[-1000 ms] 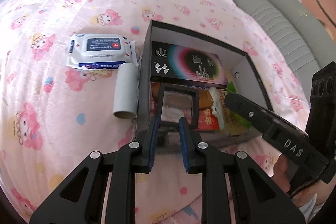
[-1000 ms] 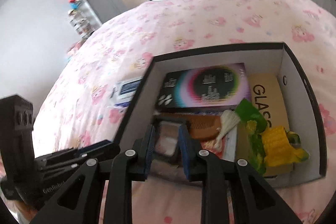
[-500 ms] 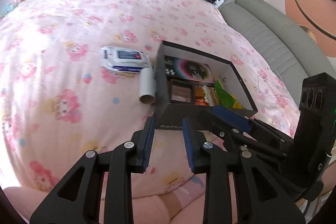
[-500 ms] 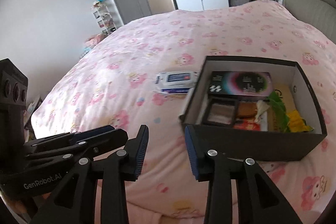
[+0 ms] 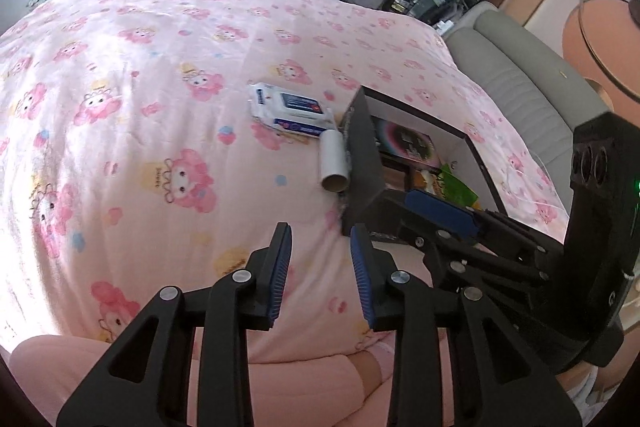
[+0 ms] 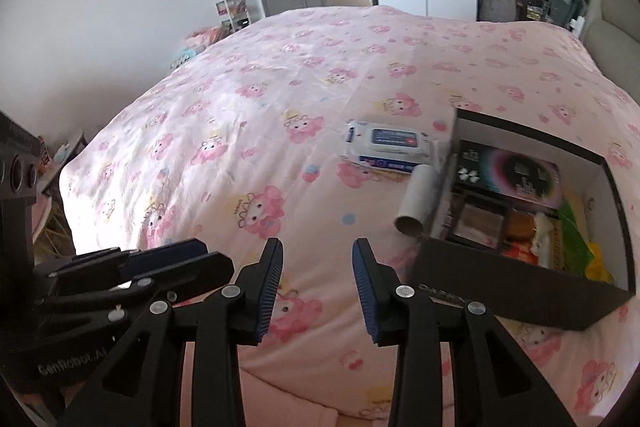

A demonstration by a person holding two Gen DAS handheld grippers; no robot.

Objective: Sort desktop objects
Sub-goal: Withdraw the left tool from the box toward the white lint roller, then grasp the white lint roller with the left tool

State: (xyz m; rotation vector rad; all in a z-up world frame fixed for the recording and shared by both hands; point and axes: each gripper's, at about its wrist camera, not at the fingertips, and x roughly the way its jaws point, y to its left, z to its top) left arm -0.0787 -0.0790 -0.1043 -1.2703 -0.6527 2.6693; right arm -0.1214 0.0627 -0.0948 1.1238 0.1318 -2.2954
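Both tools have pulled back from the box (image 6: 520, 291): the left tool (image 5: 320, 263) and right tool (image 6: 316, 275) now hang over the near edge of the bed (image 6: 280, 87), jaws a little apart and empty, the left having just opened further. A second ago each sat at the box's near wall. The box, full of items, stays on the bed, with the tube (image 6: 418, 201) touching its left wall and the wipes (image 6: 390, 145) just beyond.

Bright daylight from the far windows washes out the pink bedspread (image 5: 160, 99) at left, shadows soft, strong fisheye bending and dark vignette at edges, slight motion blur on the black box (image 6: 520, 279).
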